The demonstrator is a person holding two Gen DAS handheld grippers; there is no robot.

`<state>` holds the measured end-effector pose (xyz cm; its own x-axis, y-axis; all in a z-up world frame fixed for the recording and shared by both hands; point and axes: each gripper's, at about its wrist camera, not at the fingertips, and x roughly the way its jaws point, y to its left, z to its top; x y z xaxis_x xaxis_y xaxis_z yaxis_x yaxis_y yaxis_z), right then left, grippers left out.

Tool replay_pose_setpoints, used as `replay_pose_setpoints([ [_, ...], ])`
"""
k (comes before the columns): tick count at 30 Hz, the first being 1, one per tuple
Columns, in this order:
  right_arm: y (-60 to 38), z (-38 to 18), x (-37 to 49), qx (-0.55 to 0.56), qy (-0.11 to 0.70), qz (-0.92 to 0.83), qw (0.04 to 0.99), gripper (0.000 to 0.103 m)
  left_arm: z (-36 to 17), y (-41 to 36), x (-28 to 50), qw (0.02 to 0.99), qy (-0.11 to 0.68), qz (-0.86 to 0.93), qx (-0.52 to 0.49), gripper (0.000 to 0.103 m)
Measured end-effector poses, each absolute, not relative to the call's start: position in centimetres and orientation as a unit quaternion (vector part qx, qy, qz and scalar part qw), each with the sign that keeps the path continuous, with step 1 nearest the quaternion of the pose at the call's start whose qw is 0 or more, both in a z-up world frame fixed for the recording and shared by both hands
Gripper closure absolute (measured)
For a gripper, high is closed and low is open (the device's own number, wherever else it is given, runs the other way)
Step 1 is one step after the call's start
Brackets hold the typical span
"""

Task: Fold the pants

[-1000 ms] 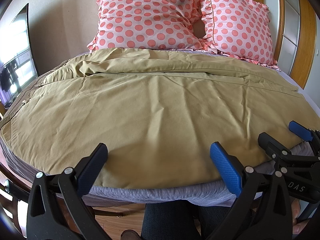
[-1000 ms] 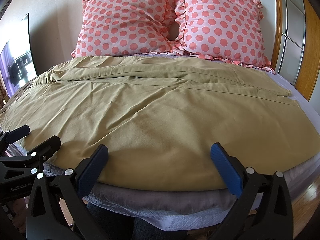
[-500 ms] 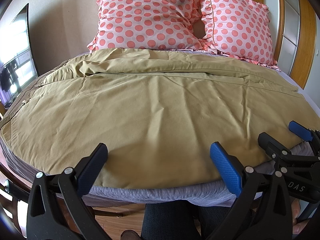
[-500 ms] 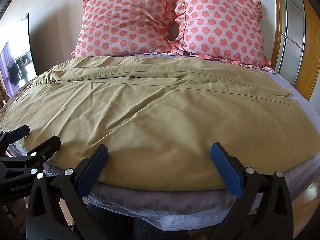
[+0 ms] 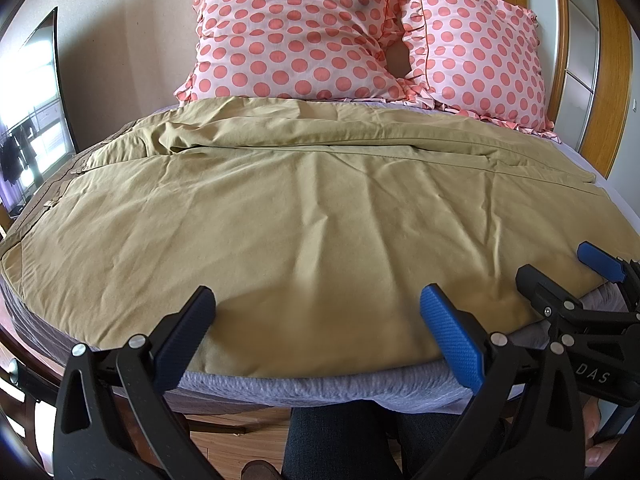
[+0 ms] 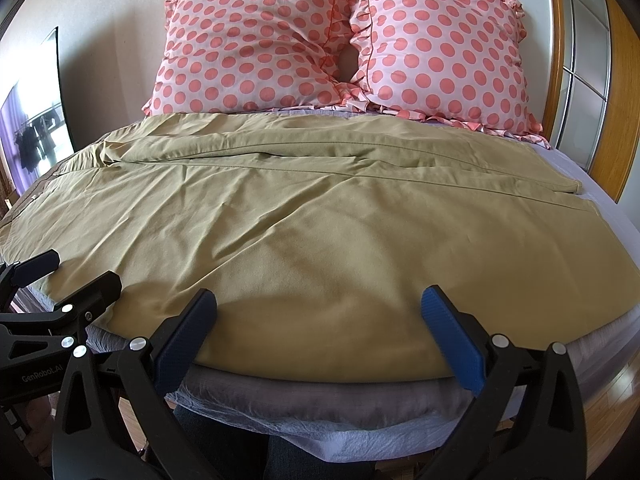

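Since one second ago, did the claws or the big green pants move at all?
Nothing visibly changed. The left claw and the right claw still hang open at the near edge of the pants, gripping nothing. The pants lie spread across the bed with the same wrinkles, and both polka-dot pillows sit where they were.

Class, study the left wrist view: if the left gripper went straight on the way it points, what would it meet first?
Most likely the khaki pants spread across the bed. The left gripper is open, with the near edge of the cloth lying between its fingers. The polka-dot pillows lie further on. Depth is hard to judge.
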<state>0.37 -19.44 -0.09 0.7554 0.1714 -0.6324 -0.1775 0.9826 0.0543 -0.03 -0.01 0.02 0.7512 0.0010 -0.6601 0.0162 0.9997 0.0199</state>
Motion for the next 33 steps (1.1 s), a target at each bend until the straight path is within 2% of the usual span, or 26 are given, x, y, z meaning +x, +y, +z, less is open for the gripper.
replay_pose_setpoints([
  [10, -19.8, 0.2, 0.8, -0.003, 0.346, 0.097, 0.933, 0.001, 0.0, 0.0, 0.0, 0.936, 0.352, -0.006, 0.013, 0.002],
  [17, -26.9, 8.1, 6.2, 0.049, 0.301, 0.032, 0.952, 0.001, 1.8, 1.7, 0.5, 0.940, 0.340, -0.005, 0.003, 0.002],
  [20, -32.5, 10.5, 14.4, 0.122, 0.341, -0.020, 0.932, 0.001, 3.0, 2.4, 1.4, 0.944, 0.331, -0.002, -0.010, 0.002],
  [22, -35.4, 10.2, 19.6, 0.148, 0.371, -0.066, 0.914, 0.011, 3.5, 2.7, 2.0, 0.946, 0.325, -0.004, -0.015, 0.002],
  [24, -37.8, 9.1, 24.8, 0.165, 0.407, -0.113, 0.891, 0.033, 3.9, 2.9, 2.3, 0.947, 0.322, -0.009, -0.018, 0.002],
  [28, -41.6, 5.2, 33.3, 0.215, 0.471, -0.181, 0.836, 0.041, 4.4, 3.3, 3.3, 0.949, 0.313, -0.015, -0.019, 0.002],
  [33, -43.7, 2.1, 37.4, 0.262, 0.490, -0.228, 0.800, 0.042, 4.4, 3.3, 4.1, 0.952, 0.305, -0.022, -0.012, 0.002],
])
